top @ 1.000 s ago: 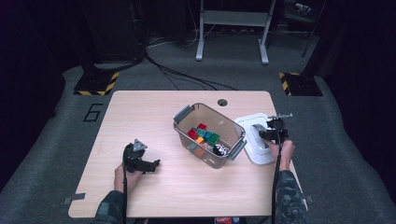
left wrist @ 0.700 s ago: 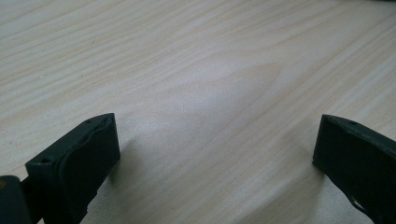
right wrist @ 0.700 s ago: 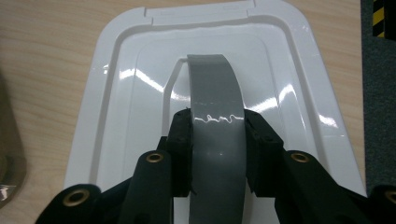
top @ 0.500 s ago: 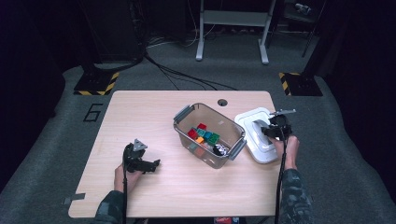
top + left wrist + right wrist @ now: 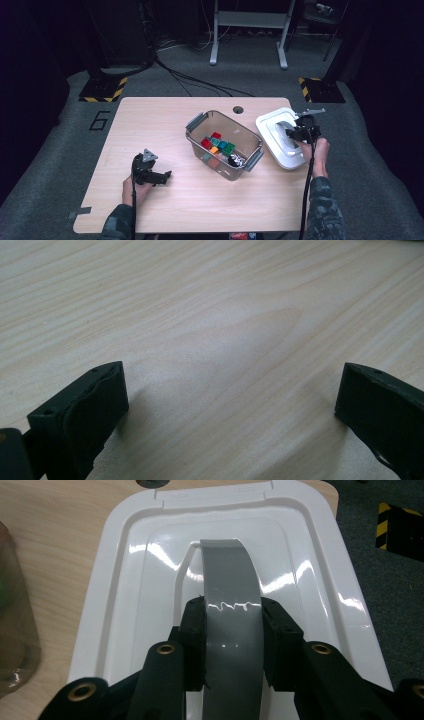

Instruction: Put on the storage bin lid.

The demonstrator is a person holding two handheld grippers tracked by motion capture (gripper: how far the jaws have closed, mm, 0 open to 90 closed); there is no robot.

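At right of the high view, right gripper [image 5: 296, 132] jaws clamp the grey handle [image 5: 231, 610] of the white lid [image 5: 274, 126] beside the bin [image 5: 224, 144]. Left gripper [image 5: 161, 176] jaws open, idle on the counter [image 5: 150, 120]. Risk: handle pivots, lid swings, clips bin.

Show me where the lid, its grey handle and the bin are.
lid [image 5: 274, 131], high view, its white left rim.
handle [image 5: 231, 572], right gripper view, grey strap above the jaws.
bin [image 5: 196, 122], high view, its grey left latch.
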